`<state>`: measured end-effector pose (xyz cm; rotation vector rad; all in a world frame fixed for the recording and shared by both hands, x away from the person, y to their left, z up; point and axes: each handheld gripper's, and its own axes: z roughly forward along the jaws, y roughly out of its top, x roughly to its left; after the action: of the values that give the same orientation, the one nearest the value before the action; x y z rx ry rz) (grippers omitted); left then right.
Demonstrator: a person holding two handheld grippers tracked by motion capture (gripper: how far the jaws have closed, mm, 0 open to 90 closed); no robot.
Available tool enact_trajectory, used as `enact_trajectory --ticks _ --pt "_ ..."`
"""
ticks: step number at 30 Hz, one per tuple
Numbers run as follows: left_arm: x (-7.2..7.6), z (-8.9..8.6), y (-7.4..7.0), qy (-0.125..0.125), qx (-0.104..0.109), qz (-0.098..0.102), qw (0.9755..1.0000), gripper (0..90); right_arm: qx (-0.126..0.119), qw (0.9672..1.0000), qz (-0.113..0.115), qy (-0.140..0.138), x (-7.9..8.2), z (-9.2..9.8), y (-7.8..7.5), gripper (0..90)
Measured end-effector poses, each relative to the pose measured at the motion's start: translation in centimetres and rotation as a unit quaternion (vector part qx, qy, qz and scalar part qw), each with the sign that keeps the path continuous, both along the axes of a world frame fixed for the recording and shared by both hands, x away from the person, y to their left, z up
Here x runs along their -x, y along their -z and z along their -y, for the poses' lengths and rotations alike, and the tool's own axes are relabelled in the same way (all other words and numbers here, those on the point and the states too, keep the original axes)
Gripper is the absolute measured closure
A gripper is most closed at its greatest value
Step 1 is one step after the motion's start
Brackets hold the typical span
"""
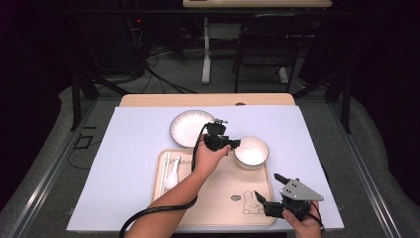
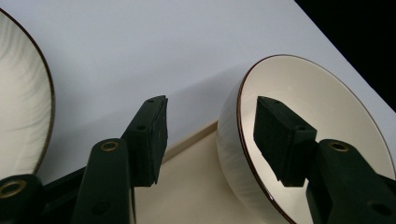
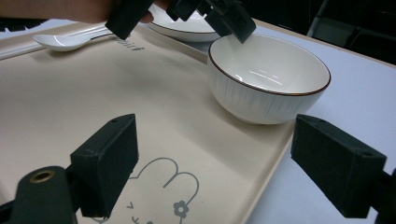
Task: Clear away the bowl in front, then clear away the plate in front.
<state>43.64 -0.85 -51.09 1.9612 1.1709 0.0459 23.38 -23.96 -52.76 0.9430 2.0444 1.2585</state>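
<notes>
High view, table: a wooden table under a pale lilac sheet (image 1: 133,148) carries a beige plastic tray (image 1: 218,198) printed with a rabbit drawing (image 1: 252,203).
High view, bowl: a white ribbed ceramic bowl with a thin brown rim (image 1: 251,151) sits on the tray's far right corner.
High view, plate: a white ribbed round plate with a dark rim (image 1: 189,128) lies on the sheet just beyond the tray's far edge.
High view, spoon: a white ceramic soup spoon (image 1: 171,178) lies along the tray's left side.
High view, left gripper: the left gripper (image 1: 232,145), held in the person's left hand (image 1: 208,157), points at the near left edge of the bowl.
High view, right gripper: the right gripper (image 1: 267,191) is low at the tray's near right corner, well apart from the bowl.
Left gripper view, jaws: the jaws stand apart, one jaw outside the bowl (image 2: 308,140) over the tray (image 2: 196,186), the other above the bowl's inside; the bowl's wall lies between them and neither pad presses on it.
Left gripper view, plate: the plate (image 2: 23,112) shows at the left edge.
Right gripper view, jaws: its own two jaws are wide apart with nothing between them, over the rabbit drawing (image 3: 163,191).
Right gripper view, bowl: the bowl (image 3: 268,79) rests on the tray (image 3: 93,88) near its edge, with the left gripper (image 3: 187,14) straddling the rim at the far side.
Right gripper view, spoon: the spoon (image 3: 65,41) lies at the far left.
</notes>
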Motion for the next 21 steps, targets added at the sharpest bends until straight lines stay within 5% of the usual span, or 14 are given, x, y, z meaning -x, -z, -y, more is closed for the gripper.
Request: enact_trajectory --ticks 21 --pt "-1.1 -4.5 -2.8 -0.051 -0.006 0.026 0.9983 43.5 0.000 1.0000 -0.001 0.001 0.0 0.0 0.0 14.6"
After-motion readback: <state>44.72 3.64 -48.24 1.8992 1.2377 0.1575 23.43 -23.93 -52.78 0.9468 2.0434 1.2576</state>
